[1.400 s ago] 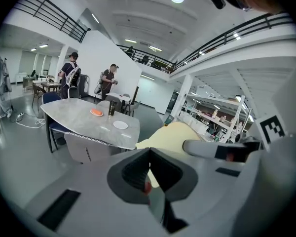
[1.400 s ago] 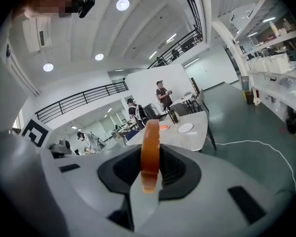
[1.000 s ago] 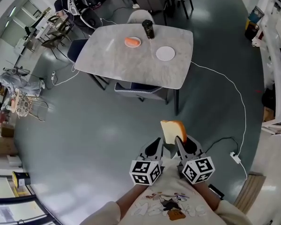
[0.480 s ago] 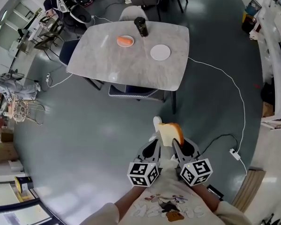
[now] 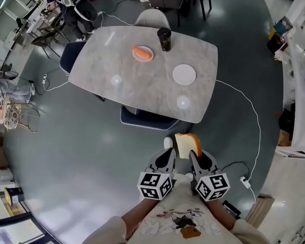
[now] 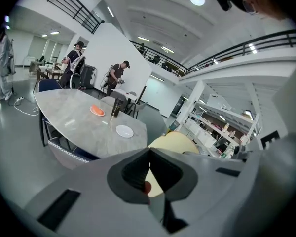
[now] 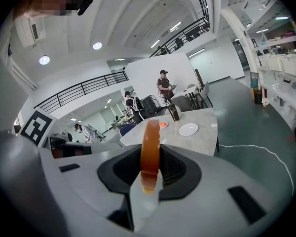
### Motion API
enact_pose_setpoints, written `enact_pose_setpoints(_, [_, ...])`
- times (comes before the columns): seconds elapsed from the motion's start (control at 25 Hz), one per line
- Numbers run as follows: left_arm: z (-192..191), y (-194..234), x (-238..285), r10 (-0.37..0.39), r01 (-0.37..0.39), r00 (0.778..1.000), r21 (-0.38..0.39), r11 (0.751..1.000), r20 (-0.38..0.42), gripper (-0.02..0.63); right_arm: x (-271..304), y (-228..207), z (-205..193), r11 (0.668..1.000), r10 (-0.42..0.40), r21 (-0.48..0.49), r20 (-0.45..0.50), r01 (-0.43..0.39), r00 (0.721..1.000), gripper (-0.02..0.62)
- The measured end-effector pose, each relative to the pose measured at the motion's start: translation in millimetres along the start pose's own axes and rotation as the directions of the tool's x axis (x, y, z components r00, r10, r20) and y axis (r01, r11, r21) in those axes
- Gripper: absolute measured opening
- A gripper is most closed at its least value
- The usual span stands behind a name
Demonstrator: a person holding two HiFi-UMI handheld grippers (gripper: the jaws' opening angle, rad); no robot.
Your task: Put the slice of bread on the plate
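I hold a slice of bread (image 5: 187,145) upright over the grey floor, short of the table; my right gripper (image 5: 194,159) is shut on its lower edge. In the right gripper view the bread (image 7: 150,152) stands edge-on between the pads. My left gripper (image 5: 165,161) sits just left of it, jaws together with nothing in them; in its view the bread (image 6: 173,143) shows beyond the jaws. An empty white plate (image 5: 184,74) lies on the marble table (image 5: 117,80) ahead, also seen as the plate (image 7: 188,129) and the plate (image 6: 124,131).
On the table stand a dark cup (image 5: 164,38) and a small plate with an orange item (image 5: 142,53). A blue chair (image 5: 150,120) is tucked under the near edge. A white cable (image 5: 254,121) runs across the floor at right. People work at the far left.
Both grippers and the bread have been carried forward toward the table, which now looks closer and larger. The grip on the bread is the same.
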State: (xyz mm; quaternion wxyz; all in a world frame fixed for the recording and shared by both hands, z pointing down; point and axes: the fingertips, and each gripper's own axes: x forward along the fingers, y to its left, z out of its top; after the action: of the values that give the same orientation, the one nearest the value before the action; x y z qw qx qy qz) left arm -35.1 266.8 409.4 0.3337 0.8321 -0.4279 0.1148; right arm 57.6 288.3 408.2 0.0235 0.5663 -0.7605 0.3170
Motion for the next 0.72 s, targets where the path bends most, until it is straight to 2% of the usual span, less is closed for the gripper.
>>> enact_pose_setpoints(0.16, [51.4, 25.1, 15.9, -0.033, 0.033, 0.999, 0.004, 0.999, 0.03, 0.011, 44.8, 13.4, 34.5, 1.0, -0.015, -0.018, 0.014, 0.015, 1.0, 0.095])
enact_pose_setpoints(0.36, [95.6, 60.3, 28.2, -0.066, 0.065, 0.997, 0.013, 0.998, 0.039, 0.011, 93.6, 35.7, 62.1, 0.999, -0.038, 0.013, 0.03, 0.037, 0.999, 0.097])
enact_pose_setpoints(0.52, [109.5, 81.1, 47.0, -0.094, 0.094, 0.995, 0.02, 0.995, 0.024, 0.011, 120.3, 37.8, 71.7, 0.998, -0.058, 0.019, 0.041, 0.057, 0.998, 0.095])
enact_pose_setpoints(0.72, [116.9, 83.4, 67.8, -0.123, 0.122, 0.992, 0.022, 0.992, 0.006, 0.011, 129.5, 20.7, 85.1, 0.995, -0.101, 0.02, 0.05, 0.1, 0.994, 0.097])
